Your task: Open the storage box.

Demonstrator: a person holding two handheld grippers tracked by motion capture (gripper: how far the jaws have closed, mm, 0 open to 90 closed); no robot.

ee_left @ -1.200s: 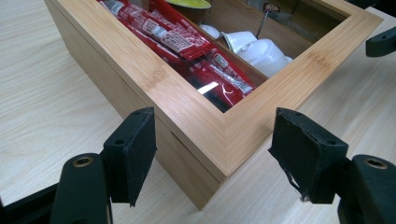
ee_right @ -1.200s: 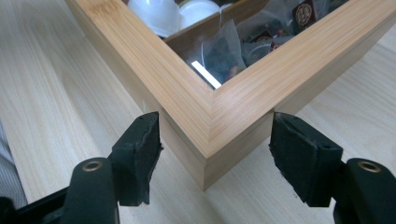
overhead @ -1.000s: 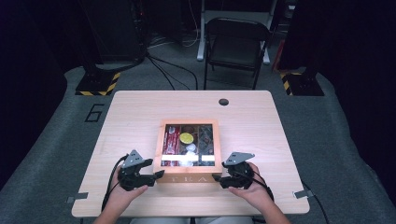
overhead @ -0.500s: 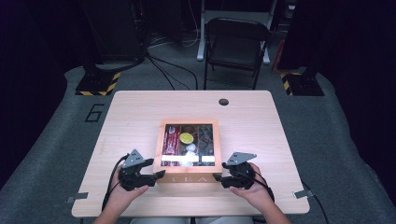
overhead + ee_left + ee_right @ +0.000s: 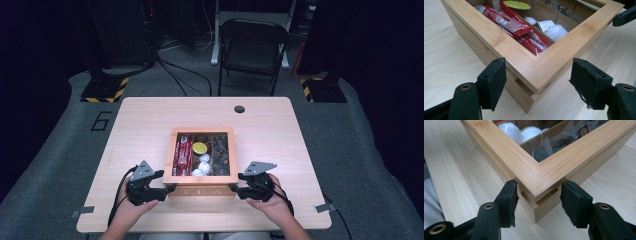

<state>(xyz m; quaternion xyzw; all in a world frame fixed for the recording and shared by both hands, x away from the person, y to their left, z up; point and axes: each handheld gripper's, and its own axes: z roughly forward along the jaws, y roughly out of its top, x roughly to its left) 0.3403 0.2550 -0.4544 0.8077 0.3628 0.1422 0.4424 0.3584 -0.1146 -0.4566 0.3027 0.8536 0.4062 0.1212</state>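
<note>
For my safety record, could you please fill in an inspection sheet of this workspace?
surface: wooden table, bare around the box.
job's things: box, lid down, holding red sachets, white capsules and dark bags.
clutter: nothing seen.
tools: left tool open around the near left corner, not touching; right tool jaws have just been closing around the near right corner, contact unclear.
cables: cable trails from left tool; floor cables behind.
surroundings: chair, dark floor.

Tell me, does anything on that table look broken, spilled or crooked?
Nothing spilled or crooked. The wooden box sits square on the table, its contents tidy in their compartments. One small flaw: the pad on the left gripper looks frayed at its lower edge, with a loose thread hanging.
</note>
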